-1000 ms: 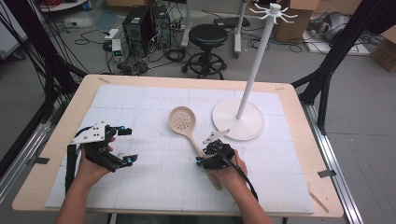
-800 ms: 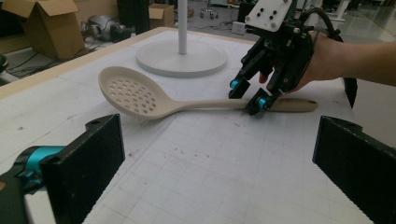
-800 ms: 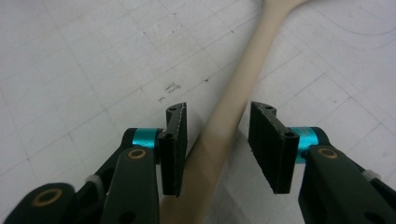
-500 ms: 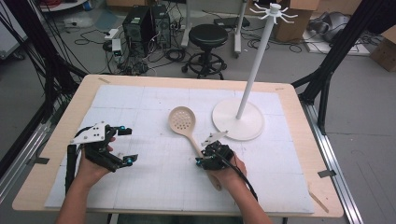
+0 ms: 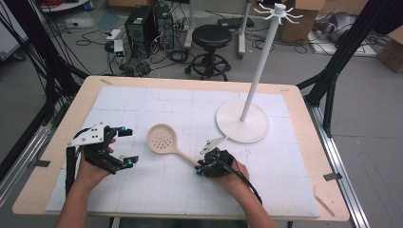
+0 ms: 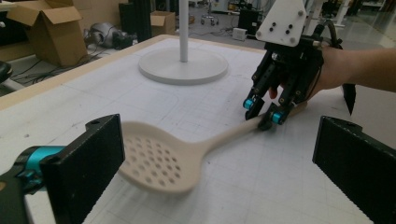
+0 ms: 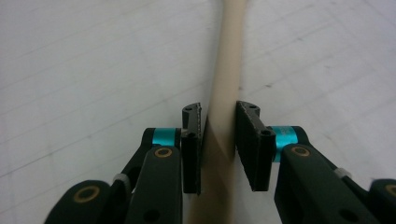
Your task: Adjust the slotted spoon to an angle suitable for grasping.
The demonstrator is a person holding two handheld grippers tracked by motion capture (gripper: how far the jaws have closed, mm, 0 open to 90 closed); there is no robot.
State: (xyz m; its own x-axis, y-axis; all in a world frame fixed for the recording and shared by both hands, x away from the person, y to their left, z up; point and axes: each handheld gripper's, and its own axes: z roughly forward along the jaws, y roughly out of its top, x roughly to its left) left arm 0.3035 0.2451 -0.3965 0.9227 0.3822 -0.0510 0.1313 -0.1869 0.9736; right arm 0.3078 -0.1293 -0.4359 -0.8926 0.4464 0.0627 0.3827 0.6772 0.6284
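I read no brand or lettering on anything here. My right gripper (image 5: 202,166) pinches the spoon's (image 5: 164,141) handle, one jaw against each side, low over the mat (image 5: 157,199). The spoon lies flat mid-table, its holed bowl toward my left gripper (image 5: 128,147). That one hangs just beside the bowl, jaws spread wide, touching nothing. The stand (image 5: 242,122) sits farther back, to the right.

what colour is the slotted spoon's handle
Cream plastic slotted spoon, handle included; clearest in the left gripper view.
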